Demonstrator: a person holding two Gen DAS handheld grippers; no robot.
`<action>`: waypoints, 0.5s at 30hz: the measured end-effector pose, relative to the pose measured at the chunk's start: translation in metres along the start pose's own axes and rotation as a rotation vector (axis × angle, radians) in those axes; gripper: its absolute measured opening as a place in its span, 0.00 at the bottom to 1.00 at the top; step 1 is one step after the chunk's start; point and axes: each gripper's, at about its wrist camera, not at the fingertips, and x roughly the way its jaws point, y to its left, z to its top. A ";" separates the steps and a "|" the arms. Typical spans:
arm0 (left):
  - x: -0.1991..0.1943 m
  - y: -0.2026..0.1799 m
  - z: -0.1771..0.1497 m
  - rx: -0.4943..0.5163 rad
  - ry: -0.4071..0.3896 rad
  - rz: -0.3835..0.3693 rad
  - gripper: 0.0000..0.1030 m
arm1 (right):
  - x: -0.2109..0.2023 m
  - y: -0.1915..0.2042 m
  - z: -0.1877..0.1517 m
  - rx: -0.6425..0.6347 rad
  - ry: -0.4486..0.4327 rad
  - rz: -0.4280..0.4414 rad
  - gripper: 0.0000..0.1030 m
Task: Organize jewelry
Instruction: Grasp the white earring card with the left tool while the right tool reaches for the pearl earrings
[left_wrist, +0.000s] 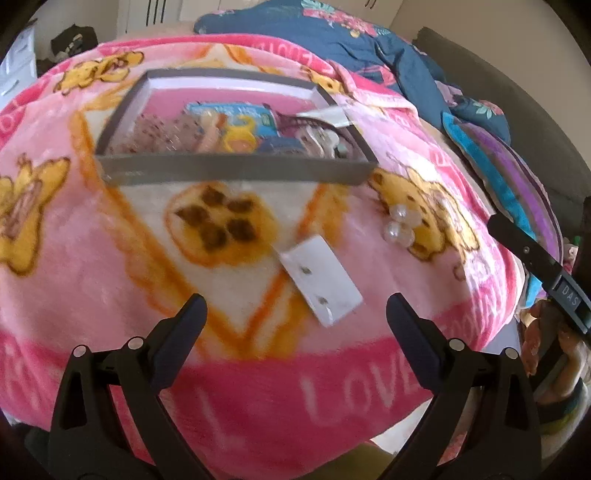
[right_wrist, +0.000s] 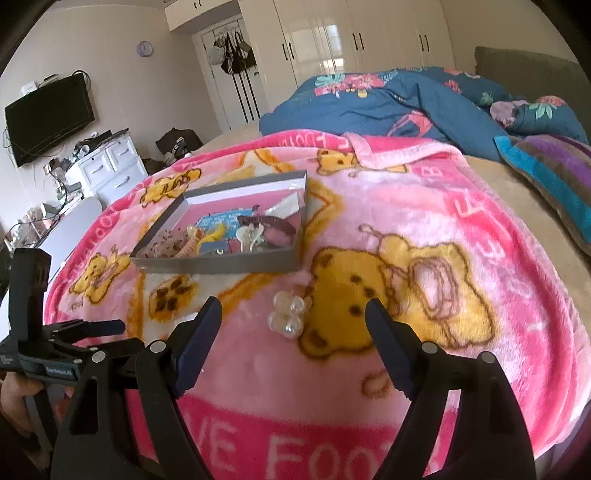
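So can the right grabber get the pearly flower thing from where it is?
Probably yes. The right gripper is open, and the pearl flower piece lies loose on the pink blanket just ahead of its fingers, with nothing between them.

Home bedroom — bed with pink blanket (right_wrist: 424, 236), white wardrobes (right_wrist: 354, 40), wall-mounted TV (right_wrist: 48, 118), dresser (right_wrist: 107, 166)

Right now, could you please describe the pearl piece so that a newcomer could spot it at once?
Find the grey tray on the pink blanket. Just in front of its near right corner, outside it, lies the pearl cluster. Unlike the flat white card nearby, it is a bunch of glossy translucent beads.
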 end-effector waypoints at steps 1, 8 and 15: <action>0.003 -0.003 -0.001 0.003 0.008 -0.006 0.88 | 0.000 -0.001 -0.001 0.002 0.006 0.000 0.77; 0.035 -0.027 -0.003 0.047 0.043 0.030 0.84 | 0.013 -0.019 -0.007 0.059 0.065 0.046 0.77; 0.055 -0.035 -0.005 0.118 0.042 0.143 0.34 | 0.049 -0.018 -0.004 0.110 0.152 0.116 0.77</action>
